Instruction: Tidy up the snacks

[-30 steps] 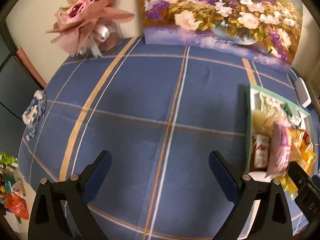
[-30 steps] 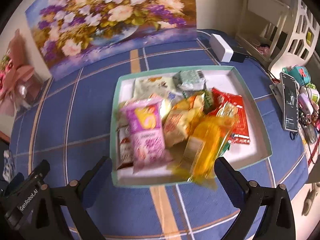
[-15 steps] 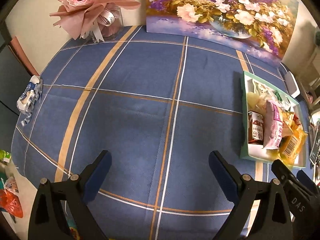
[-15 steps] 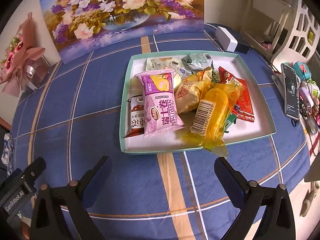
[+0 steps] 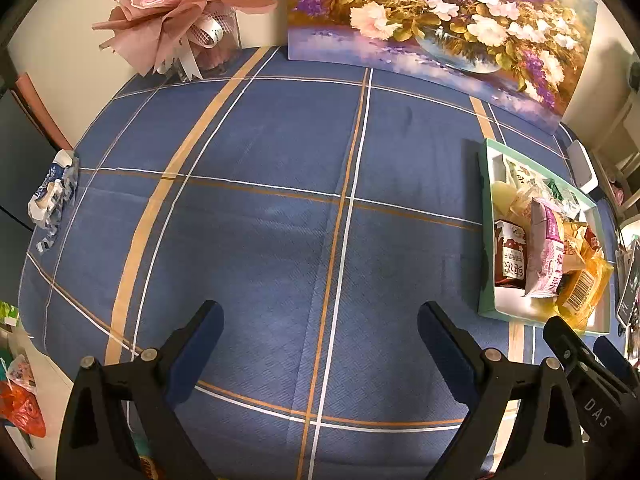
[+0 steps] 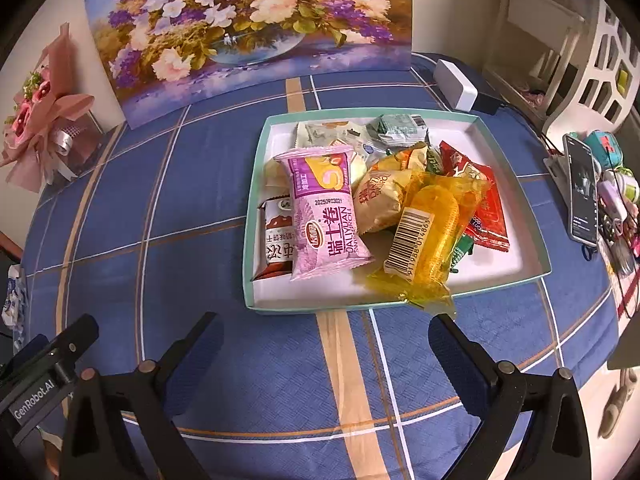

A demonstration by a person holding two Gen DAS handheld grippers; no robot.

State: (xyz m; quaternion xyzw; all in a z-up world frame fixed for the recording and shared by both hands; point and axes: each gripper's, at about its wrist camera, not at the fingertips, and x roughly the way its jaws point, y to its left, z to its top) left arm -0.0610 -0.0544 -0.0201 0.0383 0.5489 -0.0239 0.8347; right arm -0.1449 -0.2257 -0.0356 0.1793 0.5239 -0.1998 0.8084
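Left tongs [image 5: 320,316] gape wide over bare blue surface [image 5: 280,220], holding nothing. Right tongs [image 6: 326,326] likewise spread wide and empty, just short of the tray [image 6: 400,306]. Its purple packet [image 6: 326,216] lies lengthwise, pointing away from the tongs.

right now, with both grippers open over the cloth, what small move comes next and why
Probably ease the right gripper forward and down toward the purple snack pack. It lies on top of the pile at the near left of the tray, unobstructed, and the open jaws are short of the tray's near rim. The left gripper faces only bare tablecloth, so it can wait.
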